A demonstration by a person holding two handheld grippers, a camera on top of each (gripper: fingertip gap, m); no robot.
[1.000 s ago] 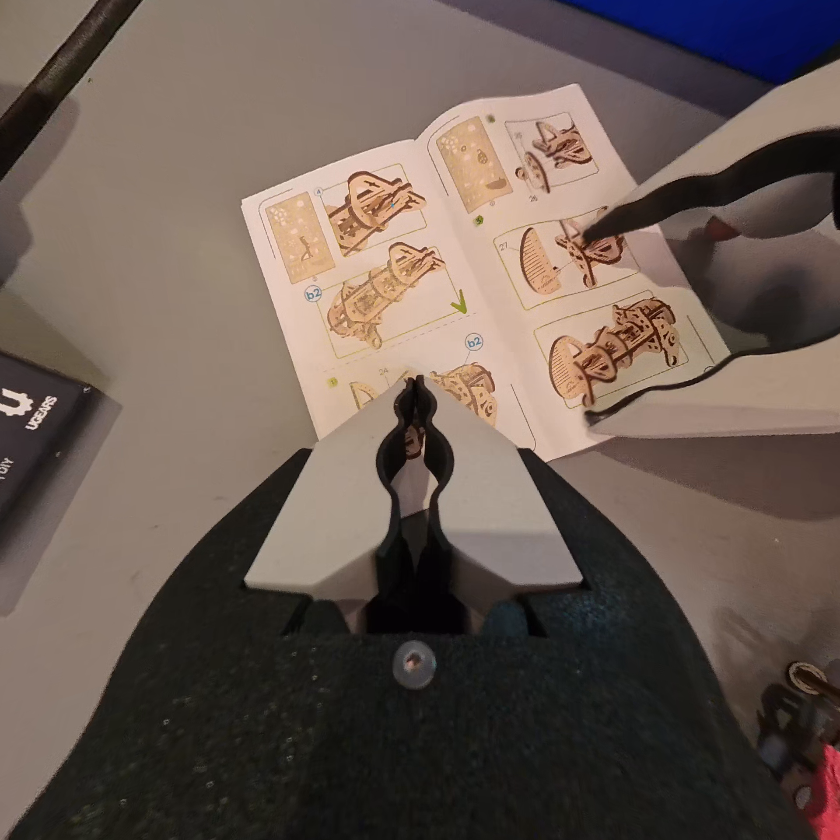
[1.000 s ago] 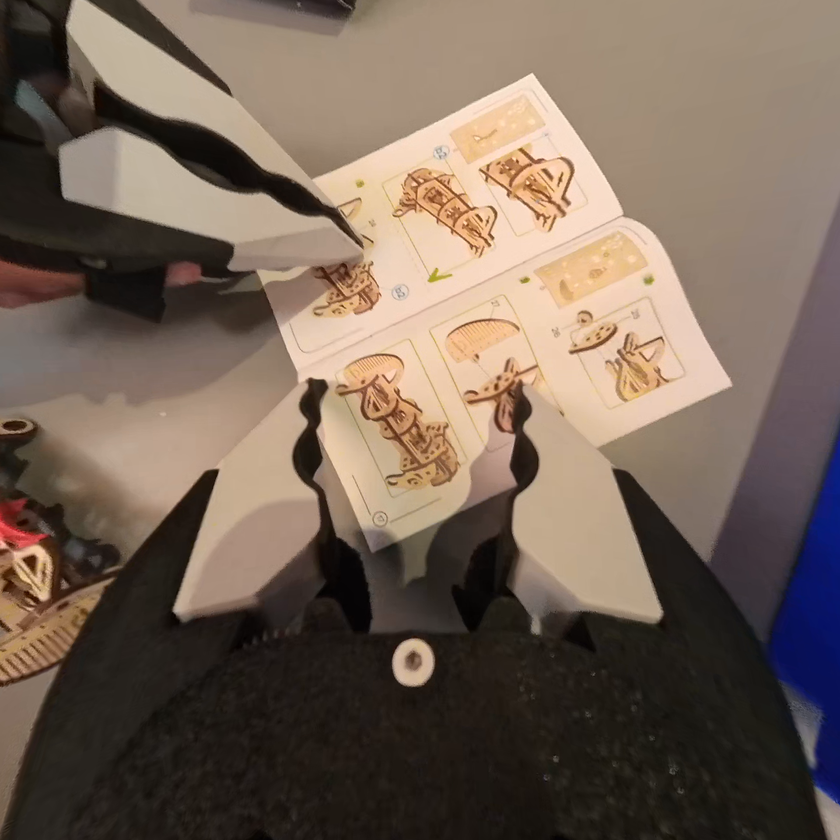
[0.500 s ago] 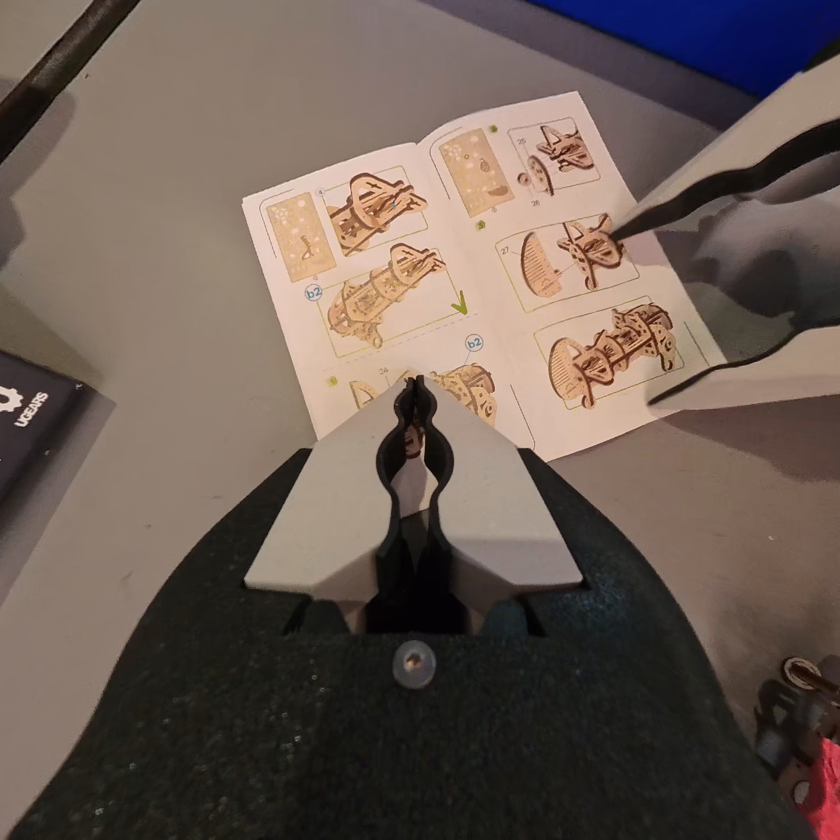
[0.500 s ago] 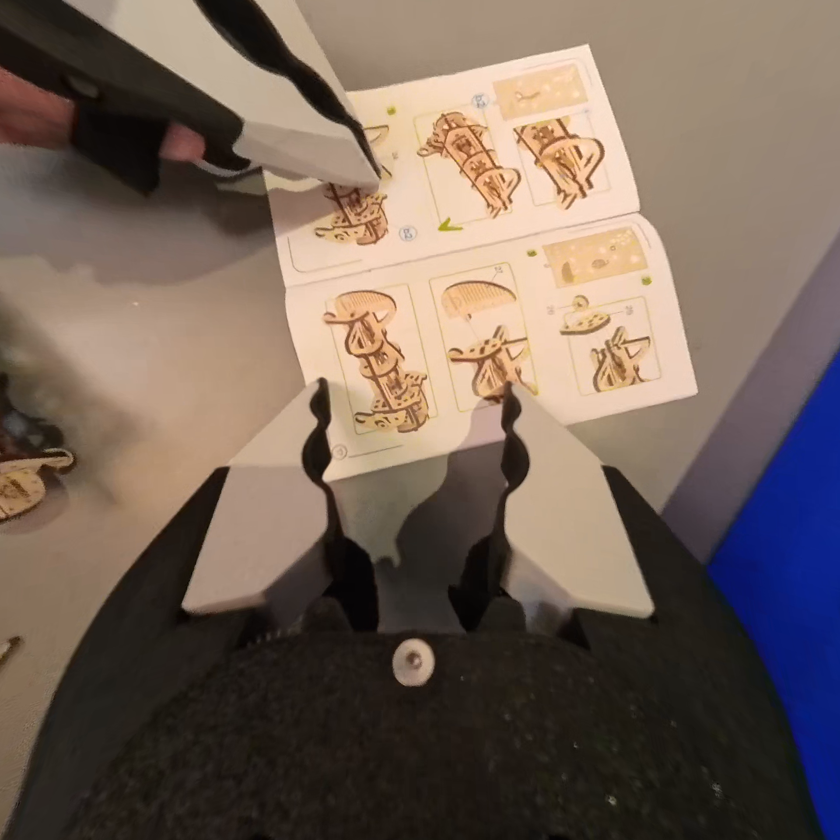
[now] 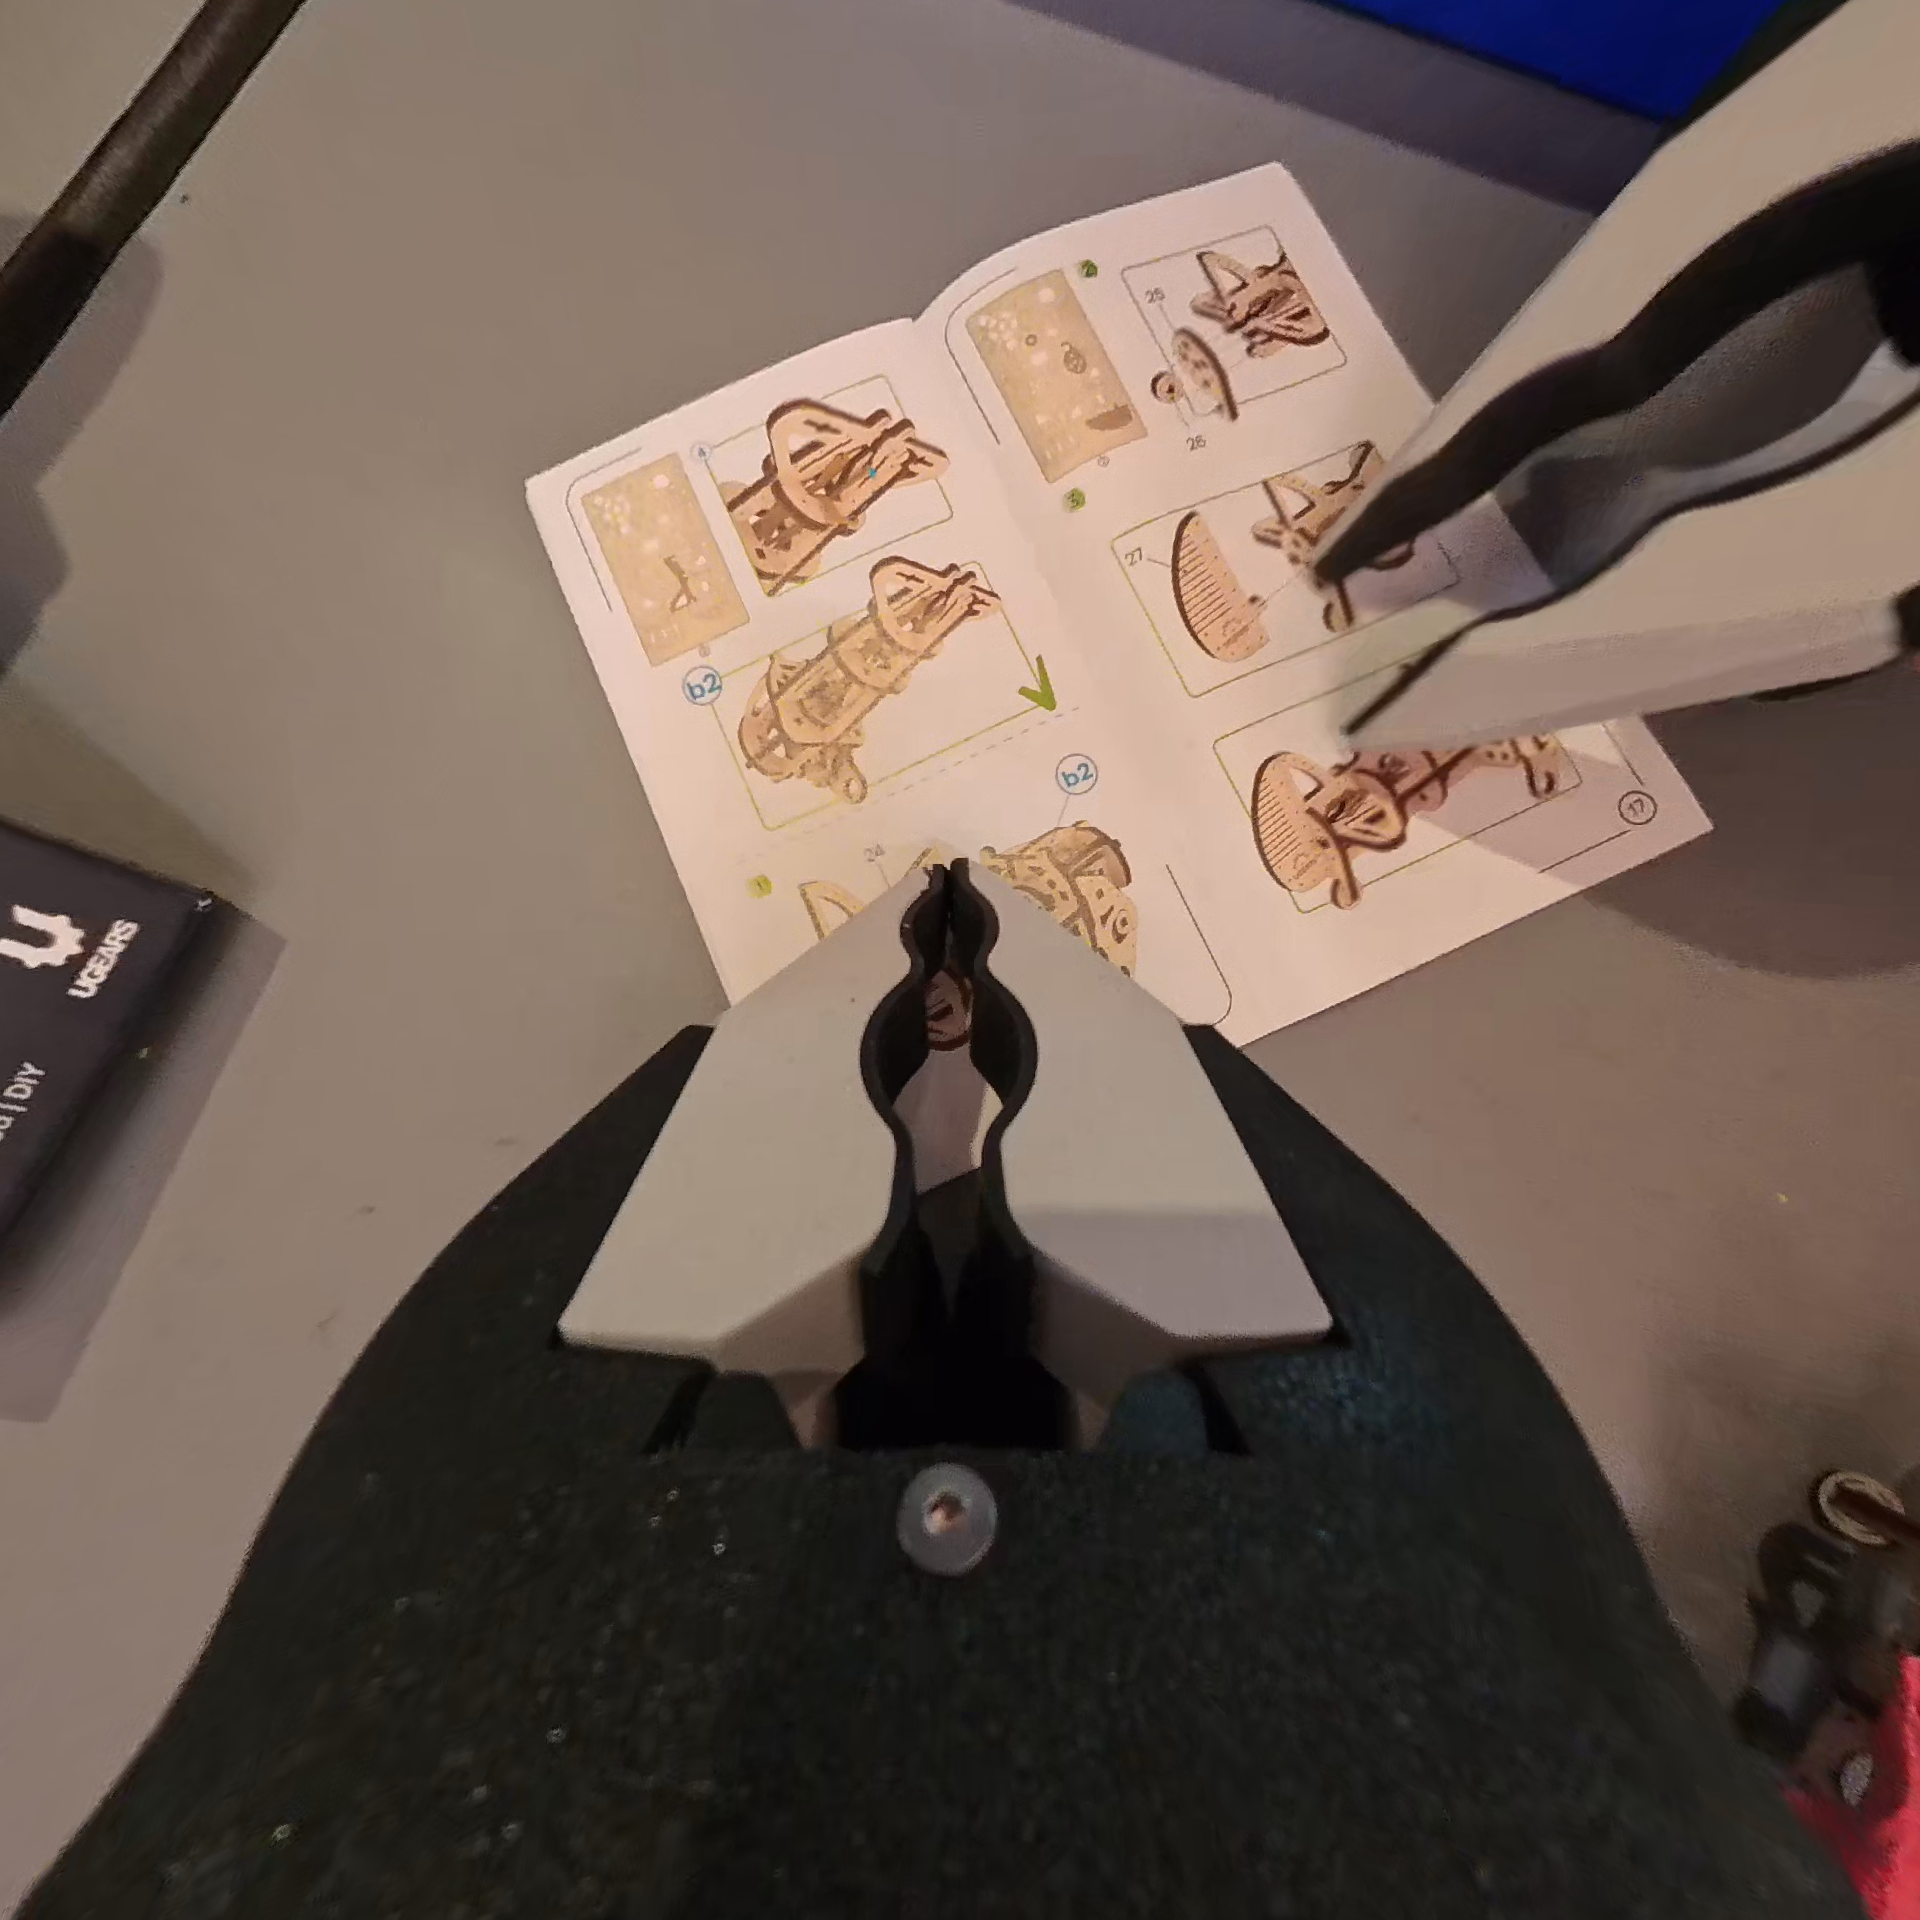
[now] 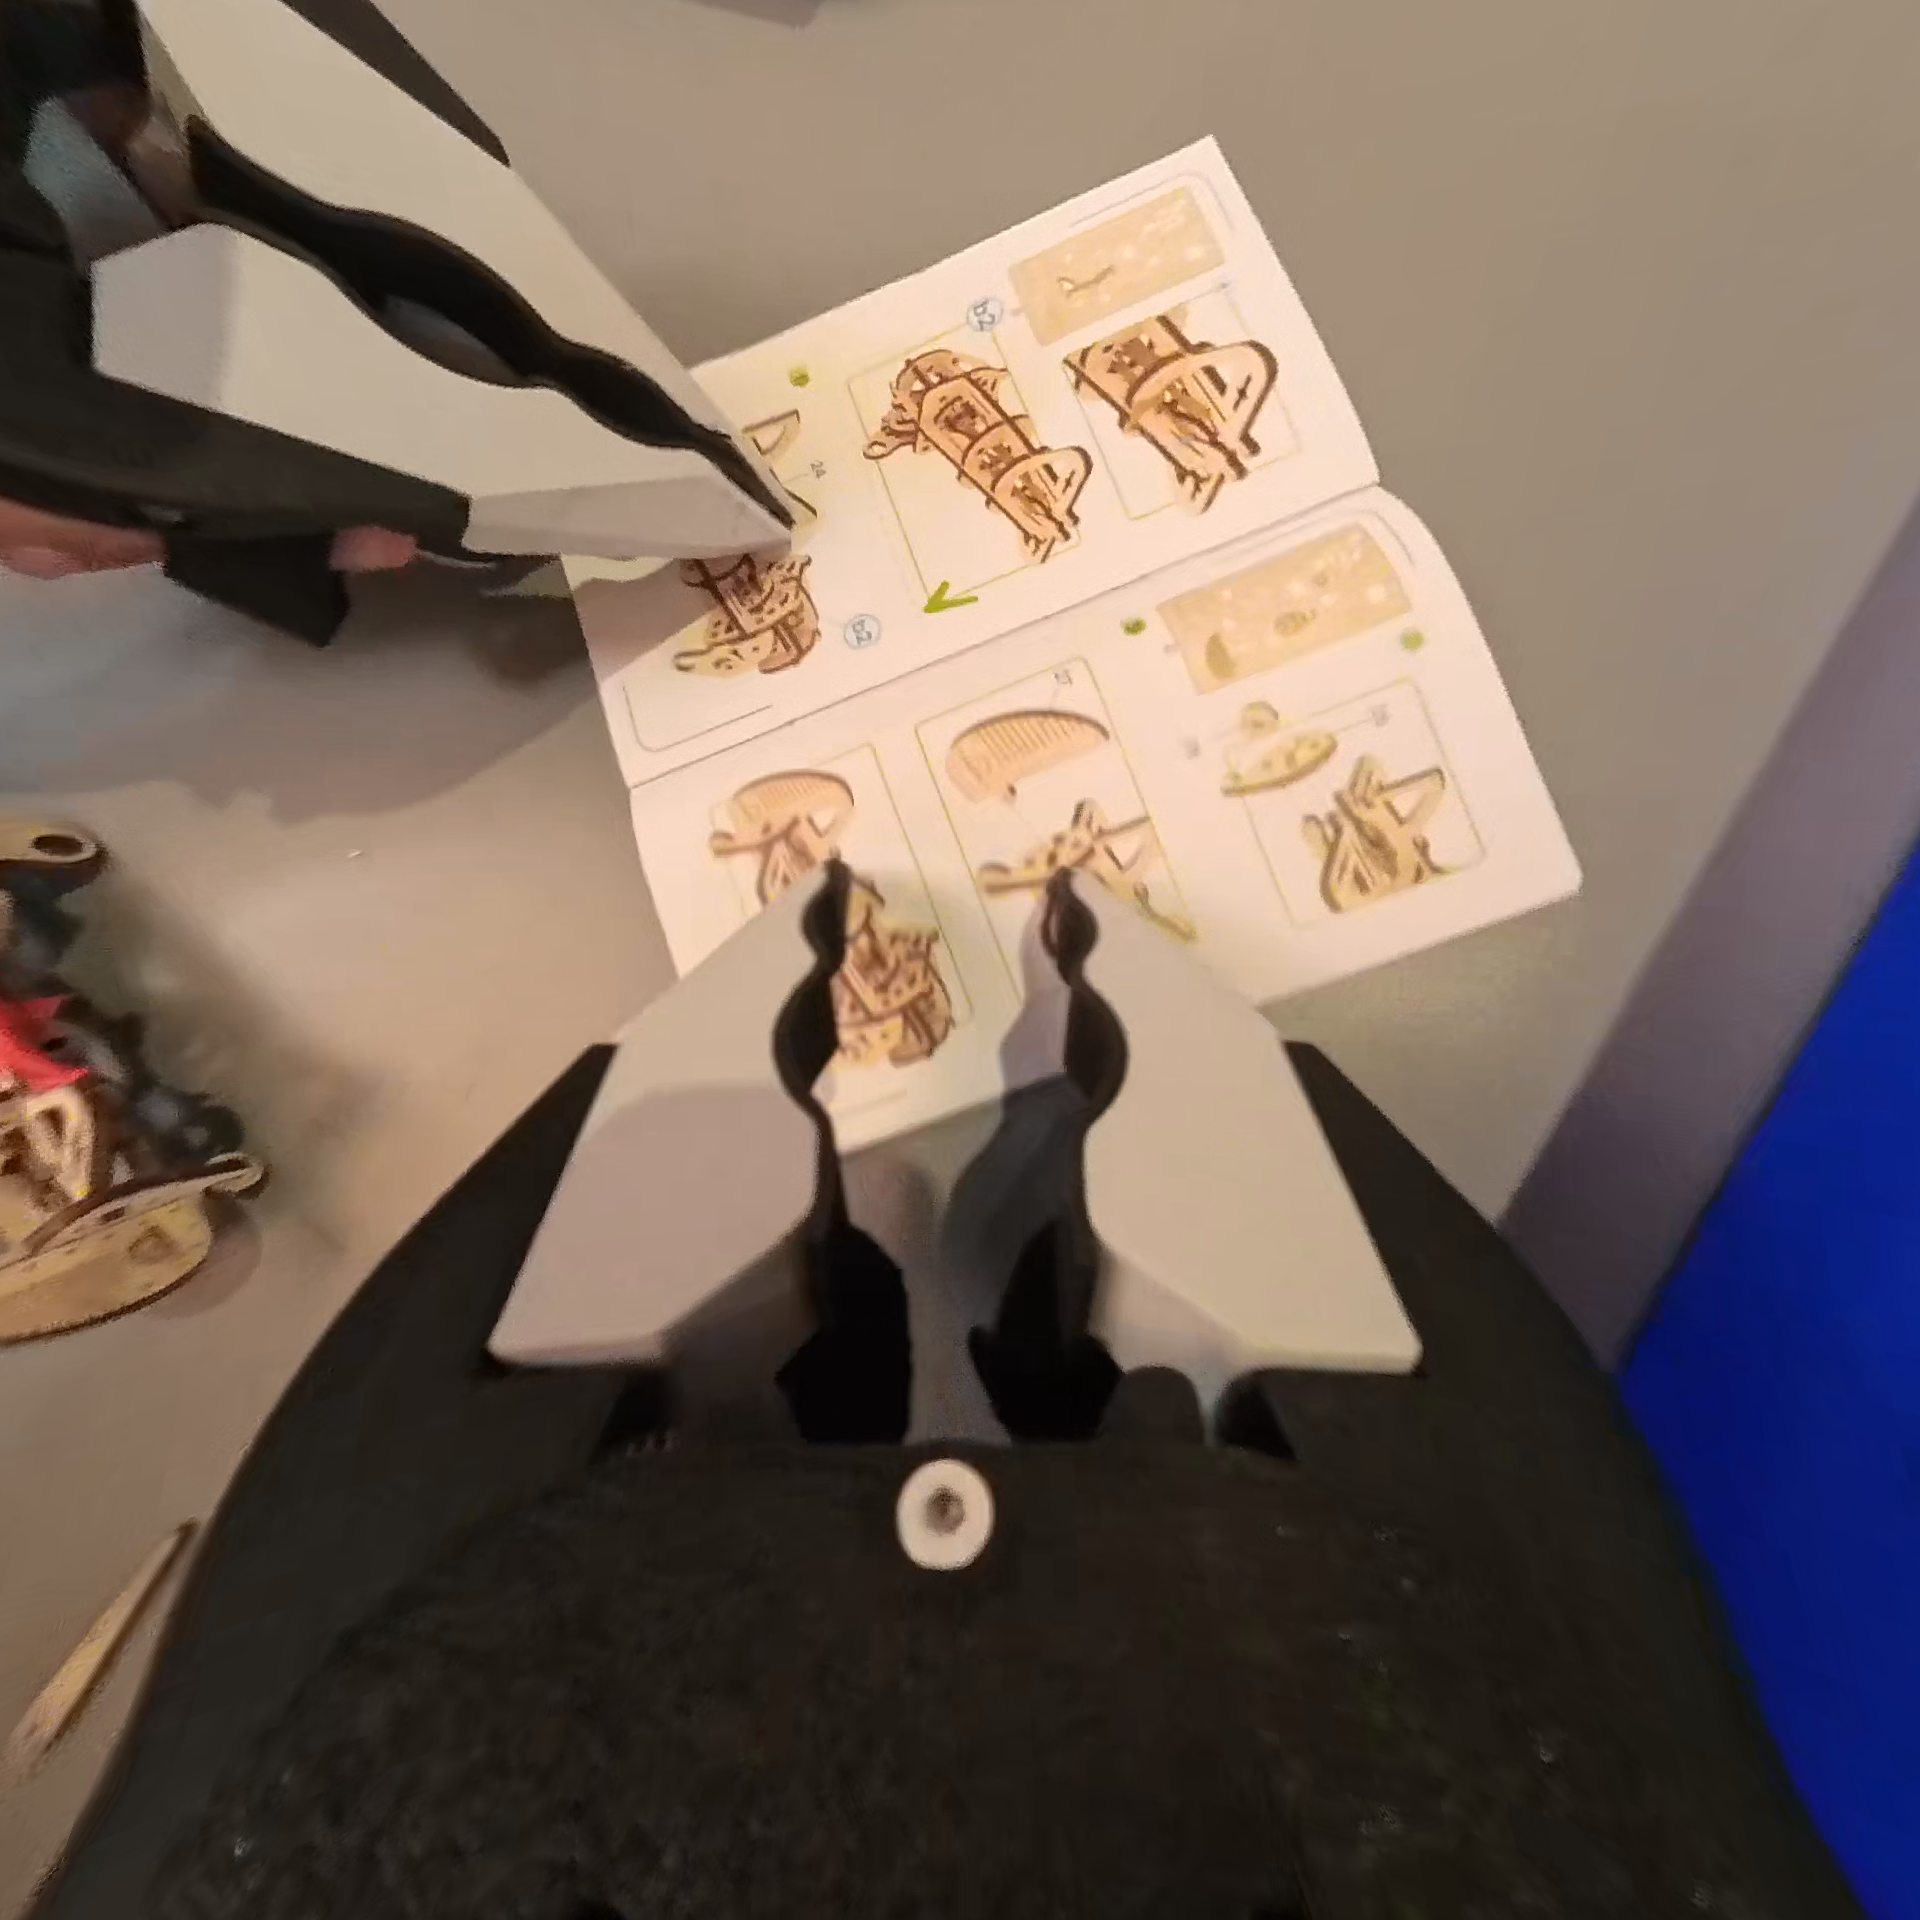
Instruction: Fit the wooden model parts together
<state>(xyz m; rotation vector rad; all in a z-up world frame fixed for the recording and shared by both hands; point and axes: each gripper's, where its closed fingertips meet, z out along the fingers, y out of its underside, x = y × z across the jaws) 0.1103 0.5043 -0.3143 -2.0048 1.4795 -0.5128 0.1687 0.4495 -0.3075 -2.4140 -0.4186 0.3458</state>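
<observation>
Consulting the instruction booklet (image 5: 1049,634), spread flat on the grey table (image 5: 416,312); no fitting under way. Partly built wooden model (image 6: 73,1226) off to the left in the right wrist view, well apart from both grippers, blurred, so build stage hard to call; probably well short of finished. Loose flat wooden strip (image 6: 94,1652) near the bottom-left corner there, untouched. Dark box (image 5: 73,1029) at the left edge of the left wrist view, clear of the booklet.

Left gripper (image 5: 948,878): jaws closed tip to tip, nothing visibly between them, only booklet print showing through the gap further back. Tips low over the near edge of the booklet, possibly pinning it; contact not confirmed.

Right gripper (image 6: 945,883): jaws parted, empty, poised over the booklet's right-hand page, coming in from the right side and angled down toward the assembly drawings. Touching the paper or hovering just above: cannot tell.

Remaining, judged from this: pick up the model, pick up the next part, mate them. Essentially all joining for this step not yet done.
</observation>
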